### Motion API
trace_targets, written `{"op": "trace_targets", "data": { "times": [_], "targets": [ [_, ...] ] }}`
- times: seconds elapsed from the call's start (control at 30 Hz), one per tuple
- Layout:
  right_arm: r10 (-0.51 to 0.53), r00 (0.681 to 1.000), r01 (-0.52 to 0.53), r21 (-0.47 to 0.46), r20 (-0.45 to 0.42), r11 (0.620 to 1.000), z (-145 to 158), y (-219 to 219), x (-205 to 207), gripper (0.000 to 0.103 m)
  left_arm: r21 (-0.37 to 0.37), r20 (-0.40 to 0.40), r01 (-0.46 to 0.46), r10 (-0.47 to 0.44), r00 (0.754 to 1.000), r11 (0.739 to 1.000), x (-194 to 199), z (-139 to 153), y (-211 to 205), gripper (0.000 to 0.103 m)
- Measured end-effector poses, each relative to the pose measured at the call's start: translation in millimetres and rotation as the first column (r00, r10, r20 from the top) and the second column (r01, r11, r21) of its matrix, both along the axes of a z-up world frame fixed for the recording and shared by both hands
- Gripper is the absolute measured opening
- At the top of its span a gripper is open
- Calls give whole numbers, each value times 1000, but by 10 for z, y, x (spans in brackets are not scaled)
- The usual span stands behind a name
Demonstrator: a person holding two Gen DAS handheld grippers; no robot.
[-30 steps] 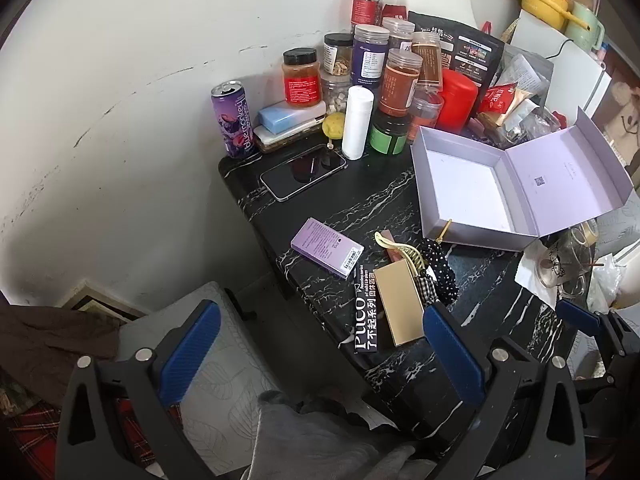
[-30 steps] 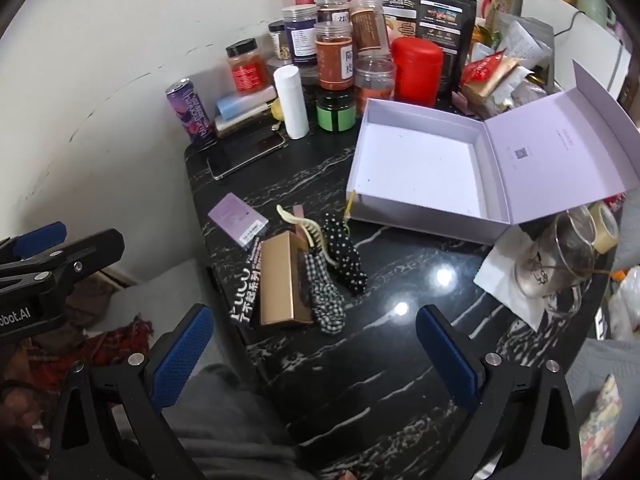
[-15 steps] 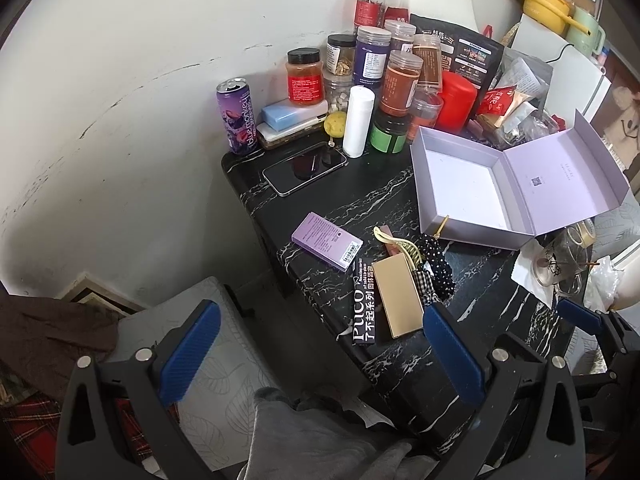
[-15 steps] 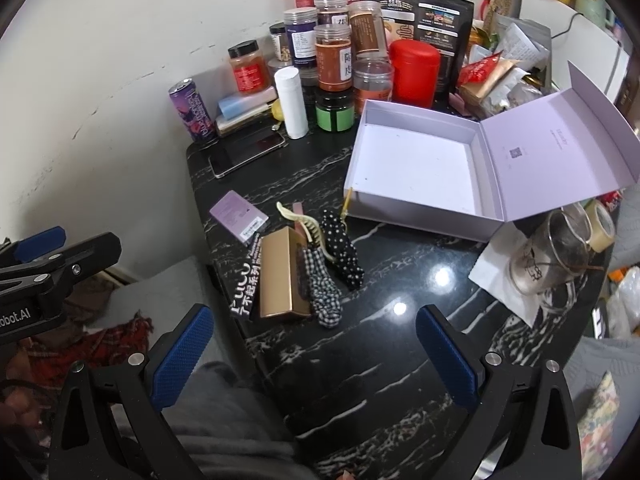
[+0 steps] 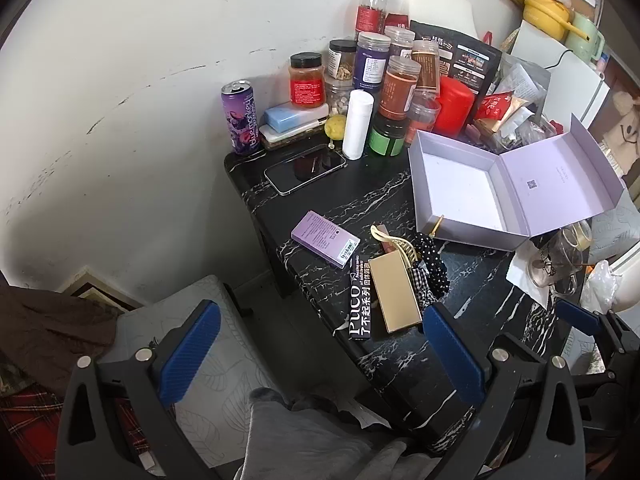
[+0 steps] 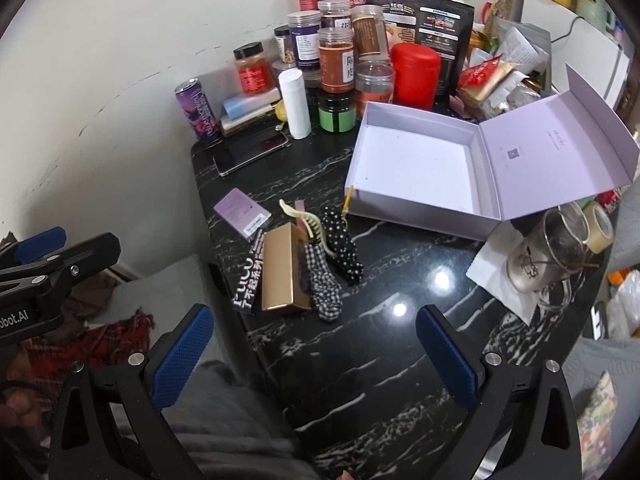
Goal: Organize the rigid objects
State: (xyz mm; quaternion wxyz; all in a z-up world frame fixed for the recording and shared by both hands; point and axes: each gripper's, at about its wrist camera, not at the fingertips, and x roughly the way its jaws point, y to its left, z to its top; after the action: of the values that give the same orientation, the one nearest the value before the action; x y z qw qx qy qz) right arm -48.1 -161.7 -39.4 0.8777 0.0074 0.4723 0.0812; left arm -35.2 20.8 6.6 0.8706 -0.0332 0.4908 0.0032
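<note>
While both grippers are hanging above the near edge of the black marble table, neither one is holding anything. The left gripper is standing with its blue-padded fingers spread wide, and the right gripper is likewise gaping, its fingers well apart with only bare tabletop showing between them.

Ahead of the fingers, a small cluster of items is lying together near the table's left edge. A gold box is resting flat, with a black strip printed PUCO lying just beside it on the left. In the left wrist view the gold box is sitting just ahead of the right-hand finger's tip, apart from it. A checked scrunchie and a polka-dot scrunchie are lying against the gold box's right side, and a cream hair claw is sitting across the top of the pile. A lilac card box is lying slightly apart, farther toward the wall.

Beyond the cluster, an open lilac gift box is sitting with its lid tipped back to the right. A phone is lying near the back-left corner, beside a purple can and a crowd of jars.
</note>
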Motion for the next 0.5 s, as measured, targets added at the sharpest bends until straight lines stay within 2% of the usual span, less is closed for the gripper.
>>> {"op": "trace_targets", "data": {
  "times": [0.5],
  "targets": [
    [25, 1000, -25, 3, 6, 1000, 48, -65, -51, 103, -15, 21, -21, 21, 1000, 1000, -98, 64, -35, 103]
  ]
}}
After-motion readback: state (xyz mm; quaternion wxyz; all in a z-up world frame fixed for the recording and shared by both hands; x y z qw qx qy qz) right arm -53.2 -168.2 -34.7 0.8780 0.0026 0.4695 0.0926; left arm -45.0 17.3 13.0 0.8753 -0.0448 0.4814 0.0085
